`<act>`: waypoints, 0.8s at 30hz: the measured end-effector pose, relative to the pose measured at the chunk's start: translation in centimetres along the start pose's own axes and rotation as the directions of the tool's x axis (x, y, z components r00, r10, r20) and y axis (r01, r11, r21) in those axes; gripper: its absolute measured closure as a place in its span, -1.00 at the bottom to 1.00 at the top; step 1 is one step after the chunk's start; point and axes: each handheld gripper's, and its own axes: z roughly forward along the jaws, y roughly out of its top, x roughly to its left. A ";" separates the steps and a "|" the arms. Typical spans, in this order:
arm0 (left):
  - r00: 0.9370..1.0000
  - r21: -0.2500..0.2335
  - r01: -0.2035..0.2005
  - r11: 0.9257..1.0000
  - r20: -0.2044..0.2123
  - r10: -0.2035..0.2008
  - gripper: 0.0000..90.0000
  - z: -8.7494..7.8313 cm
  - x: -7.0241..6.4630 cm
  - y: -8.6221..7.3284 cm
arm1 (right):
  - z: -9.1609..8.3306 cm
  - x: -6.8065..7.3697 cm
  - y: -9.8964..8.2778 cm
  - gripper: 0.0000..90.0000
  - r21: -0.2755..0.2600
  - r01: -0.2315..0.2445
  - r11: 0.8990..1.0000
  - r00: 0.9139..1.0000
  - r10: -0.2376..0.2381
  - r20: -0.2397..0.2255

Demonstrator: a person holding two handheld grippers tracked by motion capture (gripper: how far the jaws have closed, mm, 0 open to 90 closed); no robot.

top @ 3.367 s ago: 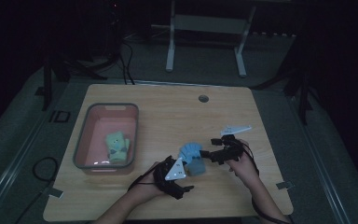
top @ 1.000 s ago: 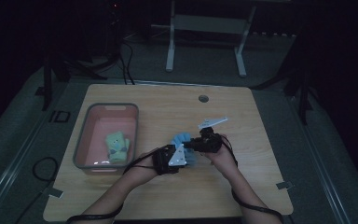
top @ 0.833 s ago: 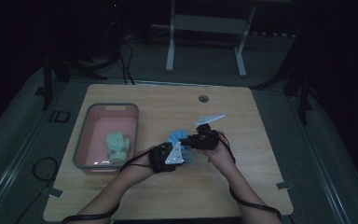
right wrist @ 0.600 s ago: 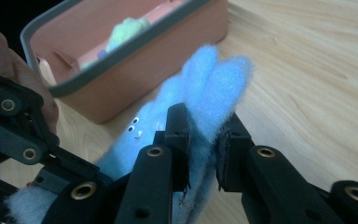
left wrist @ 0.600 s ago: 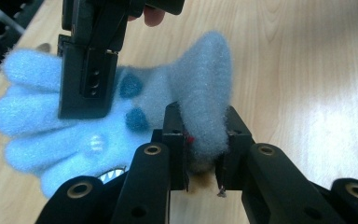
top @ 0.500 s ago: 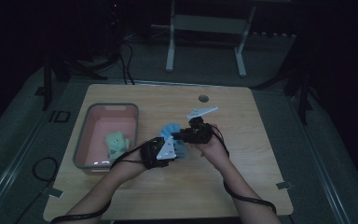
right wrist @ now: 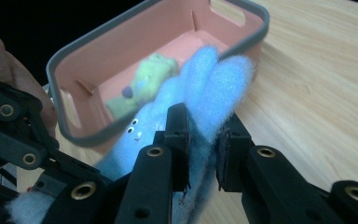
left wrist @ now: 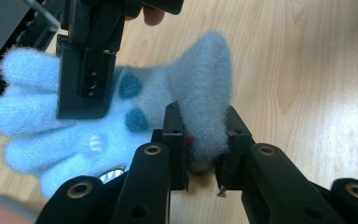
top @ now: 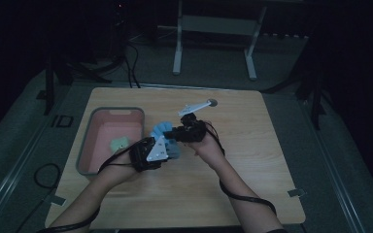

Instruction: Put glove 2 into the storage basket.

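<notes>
Holding blue glove [left wrist: 121, 116] beside pink bin [top: 108, 141] | my left gripper [left wrist: 200, 140] clenched on its cuff | my right gripper [right wrist: 200, 140] clenched on its fingers

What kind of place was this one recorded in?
Likely a lab or studio set up for recording: a lone wooden table on grey floor in a dark room, cables trailing behind it, and a metal stand at the back.
</notes>
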 end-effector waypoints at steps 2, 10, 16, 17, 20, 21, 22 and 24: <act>1.000 0.006 0.005 1.000 -0.008 -0.005 0.72 -0.6 0.3 -0.4 | 0.5 0.4 0.7 0.72 -0.003 0.008 1.000 1.000 -0.008 -0.004; 0.999 0.030 0.044 0.999 -0.031 -0.043 0.72 -2.5 1.2 -2.7 | 3.1 1.9 2.7 0.72 -0.004 0.030 1.000 0.999 -0.030 -0.036; 0.997 0.056 0.064 0.996 -0.049 -0.062 0.72 -3.9 1.6 -4.5 | 5.3 3.0 3.9 0.72 0.004 0.044 0.999 0.997 -0.044 -0.063; 0.997 0.061 0.067 0.996 -0.051 -0.064 0.72 -4.1 1.7 -4.8 | 5.7 3.2 4.1 0.72 0.005 0.043 0.999 0.997 -0.043 -0.066; 0.995 0.075 0.079 0.994 -0.061 -0.074 0.72 -4.7 1.9 -5.7 | 6.8 3.8 4.7 0.72 0.010 0.054 0.998 0.995 -0.053 -0.082; 0.995 0.078 0.083 0.994 -0.067 -0.078 0.72 -4.9 1.9 -6.0 | 7.2 3.9 4.9 0.72 0.012 0.056 0.998 0.995 -0.055 -0.087; 0.994 0.080 0.088 0.993 -0.072 -0.082 0.72 -5.2 2.0 -6.3 | 7.5 4.1 5.1 0.72 0.013 0.057 0.998 0.994 -0.056 -0.094; 0.993 0.078 0.098 0.992 -0.080 -0.092 0.72 -5.5 2.1 -6.9 | 8.1 4.4 5.6 0.72 0.012 0.059 0.998 0.993 -0.058 -0.102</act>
